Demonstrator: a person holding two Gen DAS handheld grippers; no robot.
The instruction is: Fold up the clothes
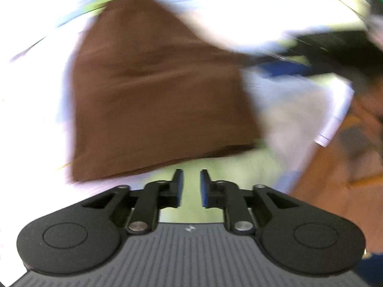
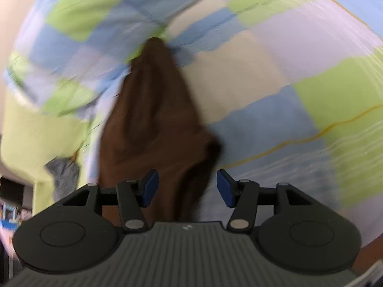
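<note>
The brown cloth (image 1: 153,91) lies on the checked bedsheet (image 2: 311,91), folded into a thick pad in the left view, with its near edge just beyond the left gripper (image 1: 192,184). That gripper's fingers stand a little apart with nothing between them. The right gripper (image 2: 187,186) also has its fingers apart; a fold of the cloth runs between them, but the pads do not press it. Before your next fold, take both near corners evenly and keep the edges together (a loose layer will slip). Both views are blurred, so the cloth's far end and what garment it is I cannot tell.
</note>
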